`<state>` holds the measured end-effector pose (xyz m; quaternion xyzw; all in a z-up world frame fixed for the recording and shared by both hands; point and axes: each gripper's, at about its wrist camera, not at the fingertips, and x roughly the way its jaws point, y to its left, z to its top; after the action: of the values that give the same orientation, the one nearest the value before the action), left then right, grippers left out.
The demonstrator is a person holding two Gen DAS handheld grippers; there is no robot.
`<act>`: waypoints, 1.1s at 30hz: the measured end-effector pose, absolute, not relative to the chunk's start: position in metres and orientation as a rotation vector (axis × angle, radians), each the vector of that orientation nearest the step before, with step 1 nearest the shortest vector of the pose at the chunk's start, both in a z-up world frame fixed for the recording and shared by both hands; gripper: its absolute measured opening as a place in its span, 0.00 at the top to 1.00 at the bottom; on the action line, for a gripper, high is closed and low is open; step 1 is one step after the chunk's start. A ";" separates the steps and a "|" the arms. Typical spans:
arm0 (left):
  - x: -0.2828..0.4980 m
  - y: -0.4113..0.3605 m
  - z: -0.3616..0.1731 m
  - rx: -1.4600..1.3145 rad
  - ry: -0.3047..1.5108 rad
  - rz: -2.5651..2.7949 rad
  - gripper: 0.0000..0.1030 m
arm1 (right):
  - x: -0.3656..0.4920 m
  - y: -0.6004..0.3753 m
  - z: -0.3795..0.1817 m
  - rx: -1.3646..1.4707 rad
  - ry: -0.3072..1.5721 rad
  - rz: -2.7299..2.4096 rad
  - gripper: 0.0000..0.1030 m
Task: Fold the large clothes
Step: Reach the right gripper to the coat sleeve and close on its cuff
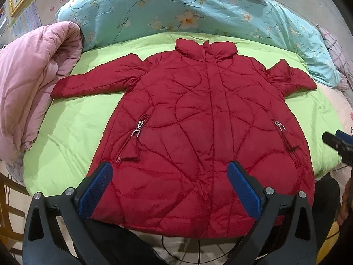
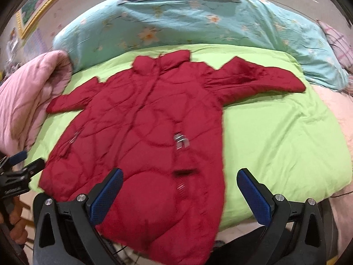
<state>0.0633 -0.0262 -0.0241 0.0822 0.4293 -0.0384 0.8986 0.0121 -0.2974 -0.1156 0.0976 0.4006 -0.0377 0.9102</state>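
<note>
A red quilted coat [image 1: 194,119] [image 2: 141,137] lies spread face up on the lime green sheet [image 1: 72,132] [image 2: 275,137], collar toward the far side and both sleeves out sideways. Its hem hangs over the near edge of the bed. My left gripper [image 1: 168,174] hovers open above the hem, blue pads wide apart with nothing between them. My right gripper [image 2: 179,181] is also open, above the coat's right hem corner, empty. The right gripper's tip [image 1: 335,143] shows at the right edge of the left wrist view, and the left gripper [image 2: 19,174] at the left edge of the right wrist view.
A pink quilt [image 1: 30,84] [image 2: 28,95] is bunched at the bed's left side, near the left sleeve cuff. A turquoise floral duvet [image 1: 176,11] [image 2: 187,24] is piled behind the collar. A black cable [image 1: 198,254] lies on the floor below the hem.
</note>
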 end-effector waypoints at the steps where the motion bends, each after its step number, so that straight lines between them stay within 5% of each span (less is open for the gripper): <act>1: 0.067 -0.026 -0.024 0.169 0.896 -0.075 0.00 | 0.017 -0.306 -0.116 0.204 0.820 -0.090 0.00; 17: 0.109 -0.031 -0.033 0.135 0.935 -0.049 0.00 | 0.089 -0.434 -0.121 0.246 0.771 -0.272 0.00; 26: 0.129 -0.044 -0.051 0.142 0.990 -0.061 0.00 | 0.134 -0.547 -0.141 0.498 0.703 -0.313 0.00; 33: 0.143 -0.049 -0.062 0.151 1.016 -0.049 0.00 | 0.163 -0.615 -0.155 0.596 0.672 -0.425 0.16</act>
<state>0.1429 -0.0488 -0.0624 0.0721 0.4859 -0.0235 0.8707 0.1631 -0.6151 -0.1548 0.2859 0.3224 -0.2040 0.8790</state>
